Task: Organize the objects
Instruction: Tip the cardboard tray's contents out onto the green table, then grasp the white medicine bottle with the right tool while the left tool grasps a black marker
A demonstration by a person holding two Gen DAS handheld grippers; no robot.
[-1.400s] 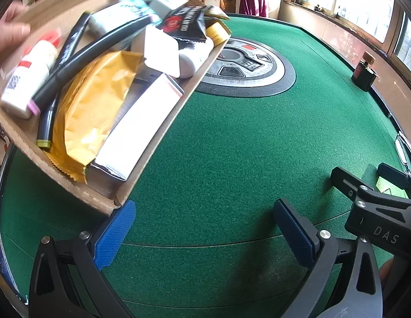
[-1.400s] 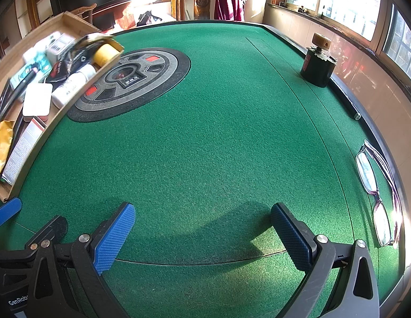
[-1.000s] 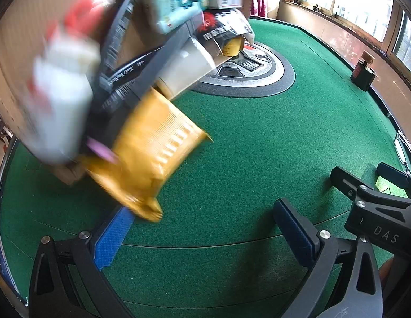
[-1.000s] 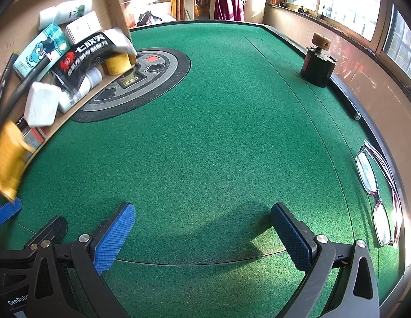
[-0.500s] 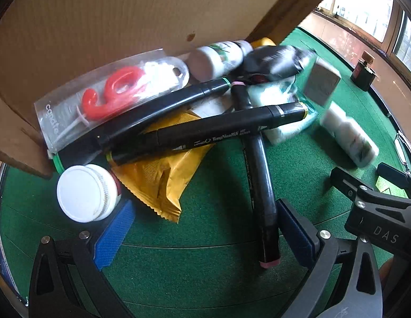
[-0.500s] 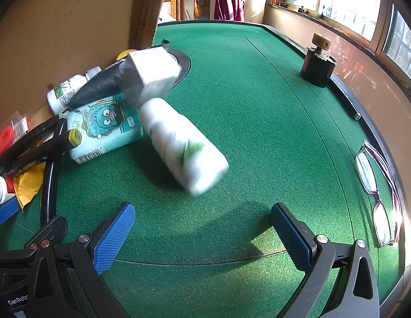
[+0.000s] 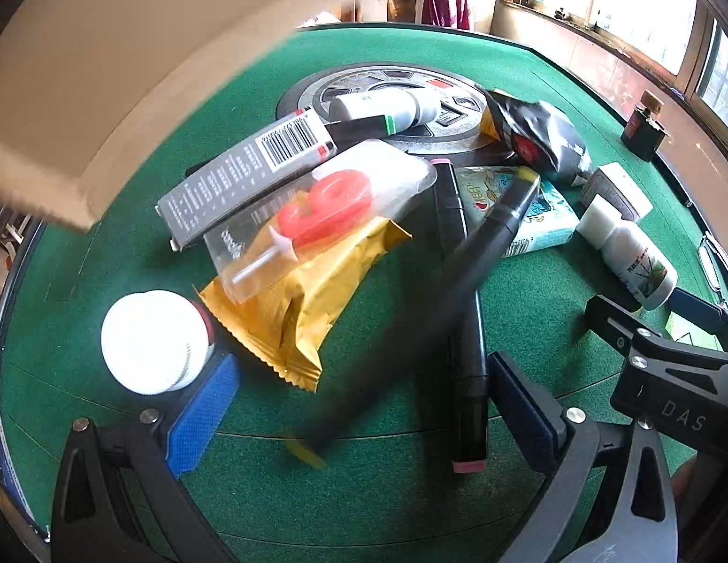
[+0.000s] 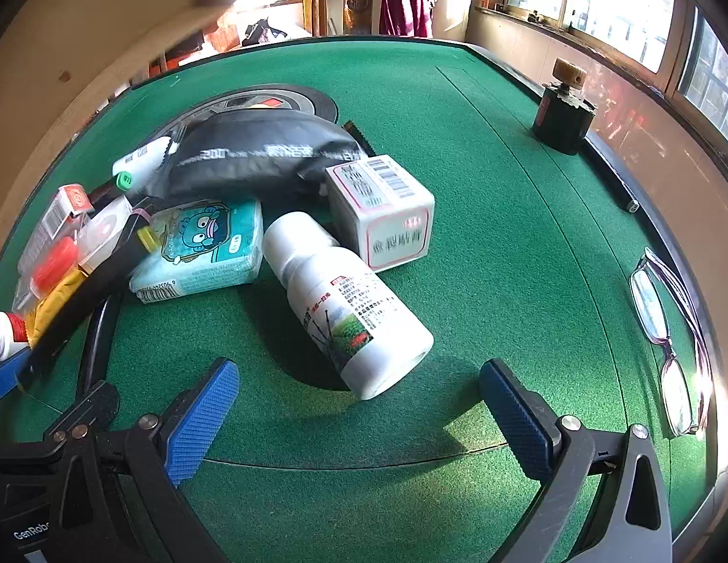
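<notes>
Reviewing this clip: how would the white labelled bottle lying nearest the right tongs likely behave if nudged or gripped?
The white bottle lies on its side on the green felt, so a nudge would probably roll it. Its smooth round plastic body may slip between the open right tongs. It looks rigid, unlikely to deform.

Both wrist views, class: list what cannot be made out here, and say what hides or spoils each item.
- Yellow-tipped marker, left wrist view: motion-blurred, so its print is unreadable.
- Cardboard box, both views: blurred and cut off by the frame's edge; its inside is unseen.
- Yellow packet, left wrist view: partly covered by the clear candle pack.
- Glasses, right wrist view: distorted near the fisheye rim.
</notes>
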